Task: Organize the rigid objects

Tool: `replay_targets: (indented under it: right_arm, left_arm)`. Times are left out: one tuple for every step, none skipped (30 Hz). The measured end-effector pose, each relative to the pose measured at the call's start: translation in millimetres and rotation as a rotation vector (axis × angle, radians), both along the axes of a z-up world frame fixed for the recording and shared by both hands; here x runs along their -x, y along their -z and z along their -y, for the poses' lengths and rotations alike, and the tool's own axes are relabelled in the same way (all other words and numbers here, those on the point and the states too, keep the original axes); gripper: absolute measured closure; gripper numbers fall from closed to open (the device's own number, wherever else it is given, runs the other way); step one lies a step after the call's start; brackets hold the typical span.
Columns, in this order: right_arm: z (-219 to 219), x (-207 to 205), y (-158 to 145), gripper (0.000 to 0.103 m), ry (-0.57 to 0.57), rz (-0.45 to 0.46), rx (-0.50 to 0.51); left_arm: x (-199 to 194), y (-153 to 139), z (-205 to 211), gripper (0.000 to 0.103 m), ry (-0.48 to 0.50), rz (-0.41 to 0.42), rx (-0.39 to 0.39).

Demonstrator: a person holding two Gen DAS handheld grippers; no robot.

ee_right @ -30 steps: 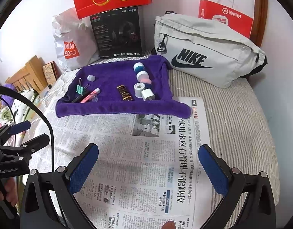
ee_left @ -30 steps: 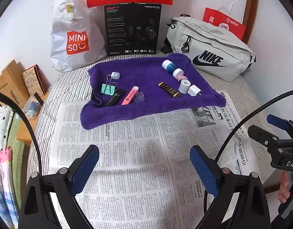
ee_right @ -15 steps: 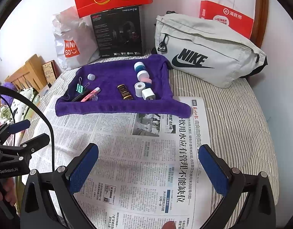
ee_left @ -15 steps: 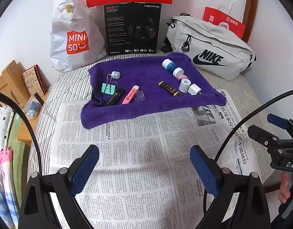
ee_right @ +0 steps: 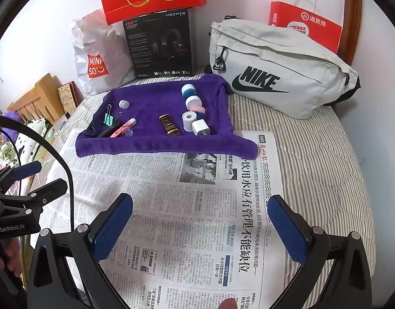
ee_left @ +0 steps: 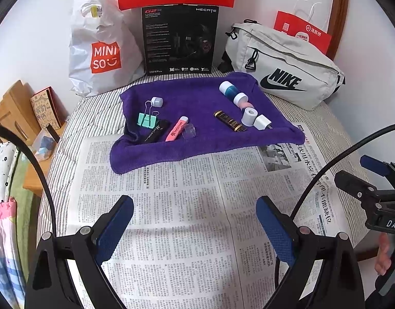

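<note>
Presently, left gripper (ee_left: 194, 228) and right gripper (ee_right: 200, 228) hang spread and empty above the newspaper (ee_right: 197, 206). All small items lie on the purple towel (ee_left: 197, 97) at twelve o'clock: loosely grouped, fitting either a sorted or unsorted stage. The pink highlighter (ee_left: 176, 128) runs seven-to-one o'clock; the brown tube (ee_left: 229, 121) runs eleven-to-five.
</note>
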State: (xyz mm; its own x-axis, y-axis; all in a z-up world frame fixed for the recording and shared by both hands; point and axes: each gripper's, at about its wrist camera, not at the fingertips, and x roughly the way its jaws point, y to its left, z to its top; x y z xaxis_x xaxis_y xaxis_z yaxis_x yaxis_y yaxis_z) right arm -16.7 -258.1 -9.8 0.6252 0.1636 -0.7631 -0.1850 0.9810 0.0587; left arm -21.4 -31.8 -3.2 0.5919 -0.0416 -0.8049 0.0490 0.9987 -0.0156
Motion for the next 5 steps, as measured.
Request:
replay_targets:
  right_arm:
    - [0.0, 0.1, -0.2, 0.0, 0.0, 0.001, -0.001]
    - [0.0, 0.2, -0.4, 0.0, 0.0, 0.001, -0.001]
    - [0.0, 0.2, -0.6, 0.0, -0.001, 0.001, 0.0]
    - [-0.2, 0.3, -0.3, 0.0, 0.0, 0.001, 0.0]
    - [0.2, 0.4, -0.3, 0.0, -0.001, 0.0, -0.001]
  left_arm:
    - [0.2, -0.1, -0.1, 0.007, -0.001, 0.0, 0.0]
    - [0.3, 0.0, -0.3, 0.007, 0.0, 0.0, 0.001]
    - [0.6, -0.3, -0.2, 0.007, -0.001, 0.002, -0.002]
    - [1.4, -0.8, 0.1, 0.007, -0.001, 0.009, -0.005]
    - [2.2, -1.3, 1.0, 0.007, 0.003, 0.013, -0.008]
